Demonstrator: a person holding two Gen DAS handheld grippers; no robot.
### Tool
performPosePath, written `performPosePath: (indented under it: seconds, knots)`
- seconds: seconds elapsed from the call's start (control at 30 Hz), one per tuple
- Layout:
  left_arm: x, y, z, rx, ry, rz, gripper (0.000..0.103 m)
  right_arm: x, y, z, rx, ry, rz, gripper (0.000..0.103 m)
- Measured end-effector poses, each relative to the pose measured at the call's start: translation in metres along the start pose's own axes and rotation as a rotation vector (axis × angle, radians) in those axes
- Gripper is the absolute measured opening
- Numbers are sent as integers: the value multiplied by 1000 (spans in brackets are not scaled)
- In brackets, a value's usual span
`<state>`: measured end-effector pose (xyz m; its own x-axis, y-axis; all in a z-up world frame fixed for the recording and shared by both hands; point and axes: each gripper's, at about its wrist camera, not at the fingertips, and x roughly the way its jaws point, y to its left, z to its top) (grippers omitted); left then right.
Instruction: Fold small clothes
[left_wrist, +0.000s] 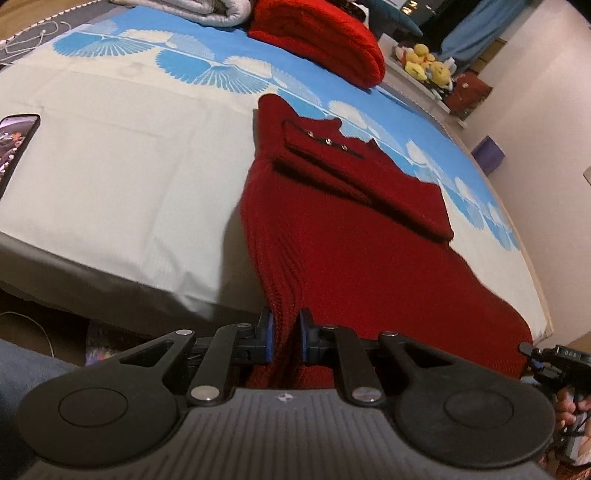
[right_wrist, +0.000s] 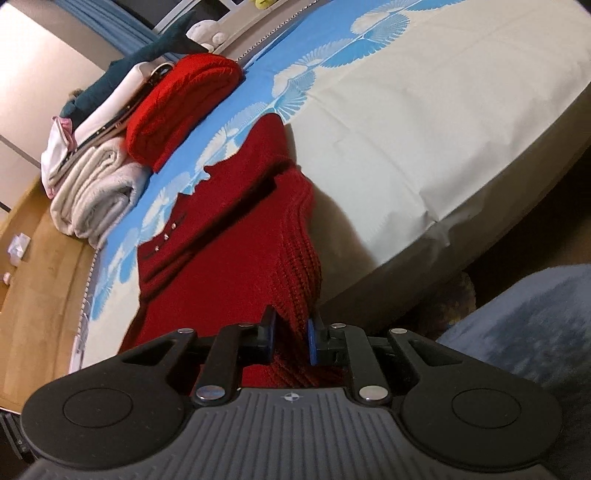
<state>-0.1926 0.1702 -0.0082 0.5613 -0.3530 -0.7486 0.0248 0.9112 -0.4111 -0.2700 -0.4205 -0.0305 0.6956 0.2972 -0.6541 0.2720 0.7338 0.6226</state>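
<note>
A dark red knitted sweater (left_wrist: 343, 229) lies lengthwise on the bed, sleeves folded in, its buttoned collar at the far end. Its hem hangs toward me past the bed's near edge. My left gripper (left_wrist: 286, 332) is shut on the hem's left corner. My right gripper (right_wrist: 291, 338) is shut on the hem's other corner; the sweater also shows in the right wrist view (right_wrist: 229, 236). The right gripper also shows at the right edge of the left wrist view (left_wrist: 546, 363).
The bed has a white and blue fan-pattern sheet (left_wrist: 122, 166). A folded bright red knit (left_wrist: 325, 40) and a grey folded blanket (left_wrist: 207, 11) lie at its far end. A phone (left_wrist: 14, 144) lies at the left. Yellow plush toys (left_wrist: 428, 62) sit beyond.
</note>
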Motion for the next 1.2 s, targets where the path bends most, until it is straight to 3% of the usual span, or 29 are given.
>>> performPosePath:
  seconds: [0.17, 0.33, 0.4, 0.5, 0.53, 0.57, 0.63, 0.67, 0.7, 0.77, 0.83, 0.9, 1.07, 1.2]
  knots:
    - [9, -7, 32, -4, 2, -21, 13, 11, 15, 25, 24, 4, 29, 17]
    - [55, -16, 115, -52, 9, -23, 13, 58, 41, 93, 98, -6, 70, 16]
    - [87, -14, 169, -125, -11, -11, 14, 91, 60, 131, 134, -27, 60, 16]
    - [150, 25, 241, -440, -19, 139, 18, 160, 77, 192, 258, -95, 15, 22]
    - [163, 34, 252, -501, -15, 146, 19, 181, 75, 207, 326, -132, -24, 43]
    - [168, 38, 257, -519, -23, 150, 22, 194, 72, 214, 384, -142, -57, 62]
    - [164, 36, 261, -489, -97, 173, 48, 202, 65, 213, 460, -159, -8, 74]
    - [161, 35, 260, -470, -116, 180, 76, 200, 61, 209, 447, -175, 42, 78]
    - [157, 36, 257, -473, -149, 191, 87, 197, 60, 205, 429, -194, 68, 81]
    - [151, 38, 244, -513, -219, 188, 87, 194, 52, 195, 429, -243, 51, 82]
    - [160, 41, 236, -503, -194, 133, 87, 196, 48, 195, 418, -227, 18, 82]
    - [174, 41, 233, -464, -117, 110, 87, 197, 50, 196, 338, -214, 9, 82]
    - [172, 21, 226, -299, -108, 60, 89, 207, 62, 186, 76, -179, -126, 82]
    - [169, 0, 226, -161, -125, 47, 94, 225, 68, 183, -20, -135, -167, 82]
